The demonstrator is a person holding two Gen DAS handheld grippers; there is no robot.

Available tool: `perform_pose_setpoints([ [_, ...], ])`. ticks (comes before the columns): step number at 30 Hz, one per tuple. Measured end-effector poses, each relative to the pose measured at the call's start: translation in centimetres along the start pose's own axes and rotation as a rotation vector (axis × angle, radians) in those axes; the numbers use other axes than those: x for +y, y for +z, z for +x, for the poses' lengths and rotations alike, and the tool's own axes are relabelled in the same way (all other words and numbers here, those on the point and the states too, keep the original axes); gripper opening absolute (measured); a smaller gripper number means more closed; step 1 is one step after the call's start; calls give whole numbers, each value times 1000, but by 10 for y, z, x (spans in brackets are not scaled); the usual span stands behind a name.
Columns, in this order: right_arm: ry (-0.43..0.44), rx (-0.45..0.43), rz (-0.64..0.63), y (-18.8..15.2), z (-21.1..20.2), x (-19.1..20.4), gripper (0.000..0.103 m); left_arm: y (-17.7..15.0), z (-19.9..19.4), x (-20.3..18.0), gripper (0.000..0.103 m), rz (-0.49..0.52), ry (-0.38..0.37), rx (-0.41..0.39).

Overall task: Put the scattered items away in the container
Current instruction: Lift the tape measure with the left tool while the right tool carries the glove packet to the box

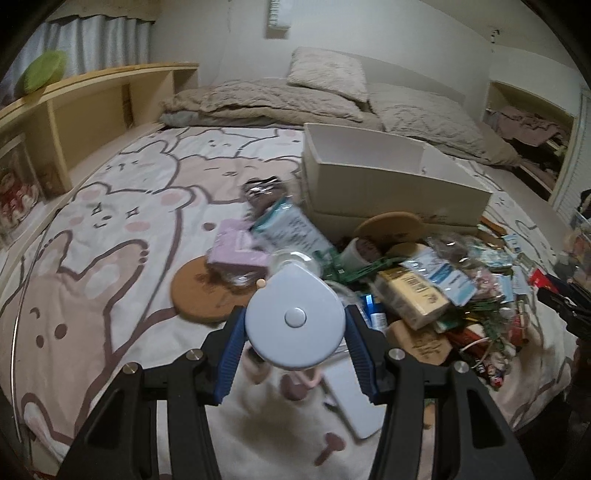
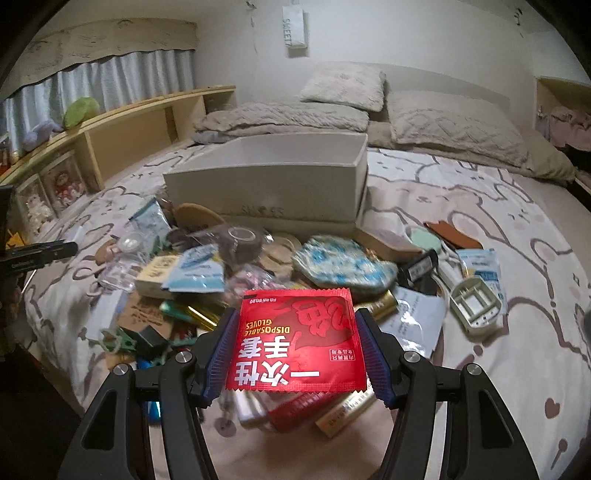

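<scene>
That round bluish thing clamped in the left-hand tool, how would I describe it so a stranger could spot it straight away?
Start at the bed with the bunny-print sheet, where a heap of clutter lies in front of a white box. Nearer than the heap, the left gripper holds a pale blue teardrop-shaped case between its blue pads. A round button at its centre and its smooth plain face set it apart from the printed packets behind.

Red glove packet, seen upside down in right wrist view: "DISPOSABLE GLOVES" in yellow, big white Chinese "一次性手套", small white boxed print too small to read. White paper bag on far wall: "SWEET" running vertically. Cream shoe box front, faint "SHOES". Left wrist view: pile labels blurred, nothing readable.
</scene>
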State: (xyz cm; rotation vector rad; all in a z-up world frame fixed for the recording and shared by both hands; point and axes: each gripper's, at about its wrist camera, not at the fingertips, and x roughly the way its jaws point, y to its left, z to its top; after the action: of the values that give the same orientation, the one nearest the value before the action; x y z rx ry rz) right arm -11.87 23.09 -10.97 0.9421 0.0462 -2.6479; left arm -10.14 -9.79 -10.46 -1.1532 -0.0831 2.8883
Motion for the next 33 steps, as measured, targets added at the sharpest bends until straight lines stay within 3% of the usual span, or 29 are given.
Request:
perform_pose_setpoints([
  [16, 57, -145, -73, 49, -42, 26, 64, 50, -33, -67, 53, 112, -125, -104],
  [33, 128, -253, -124, 136, -32, 23, 64, 132, -24, -104, 53, 165, -176, -210],
])
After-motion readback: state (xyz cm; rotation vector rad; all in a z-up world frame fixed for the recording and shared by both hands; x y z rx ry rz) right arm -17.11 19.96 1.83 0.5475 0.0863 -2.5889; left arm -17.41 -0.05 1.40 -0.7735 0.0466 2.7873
